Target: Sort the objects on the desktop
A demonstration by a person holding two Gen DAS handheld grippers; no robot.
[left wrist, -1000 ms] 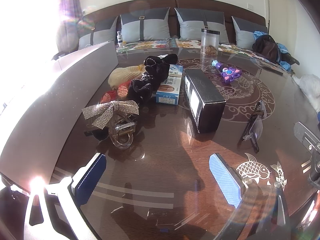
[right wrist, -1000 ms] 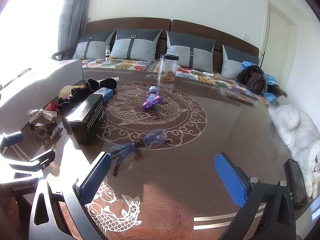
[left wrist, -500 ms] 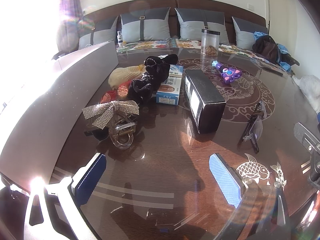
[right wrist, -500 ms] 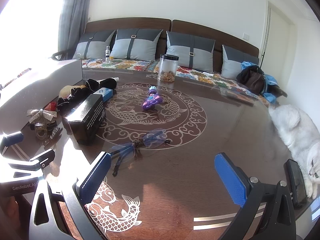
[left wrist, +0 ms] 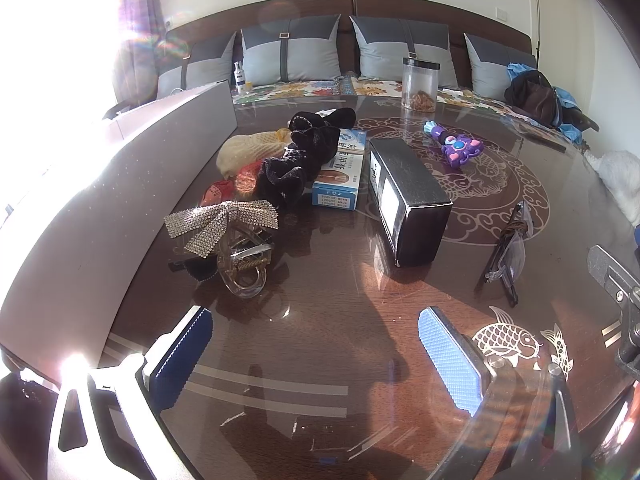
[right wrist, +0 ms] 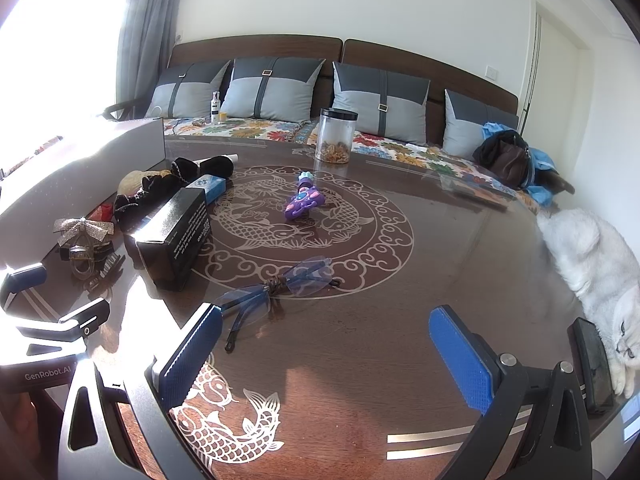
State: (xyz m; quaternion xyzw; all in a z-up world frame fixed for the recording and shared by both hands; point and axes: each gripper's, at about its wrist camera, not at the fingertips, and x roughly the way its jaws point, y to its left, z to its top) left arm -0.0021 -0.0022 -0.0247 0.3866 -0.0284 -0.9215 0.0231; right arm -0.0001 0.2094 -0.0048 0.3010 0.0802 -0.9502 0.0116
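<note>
Round dark-brown glass-topped table [right wrist: 440,248], patterned with pale carp and cloud scrolls, filled both views. Long grey open storage box [left wrist: 120,184] stood along its left edge. White fluffy cat [right wrist: 584,256] lay at the right rim, beside a dark phone [right wrist: 596,364].

Left gripper [left wrist: 316,356] hovered low over bare tabletop near the front edge, blue-padded fingers spread wide, nothing between them. Right gripper [right wrist: 328,356] hung likewise, jaws wide apart and empty, just behind the carp motif.

Black rectangular carton [left wrist: 408,192] lay on its side near the table's middle. Just left of it, touching or nearly so, a white-and-blue medicine box [left wrist: 340,176]. Against that box, black velvet scrunchies [left wrist: 304,152] piled up, with a cream knitted pouch [left wrist: 244,148] and something red [left wrist: 218,192] behind, close to the grey box.

Clear plastic jar with black lid [right wrist: 336,136] stood upright at the far edge. Purple toy wand [right wrist: 304,200] rested on the central motif. Blue-framed glasses [right wrist: 276,292] lay folded open just ahead of the right gripper's left finger. Silver rhinestone bow [left wrist: 222,224] sat over a clear claw hair clip [left wrist: 244,268], ahead of the left gripper.
</note>
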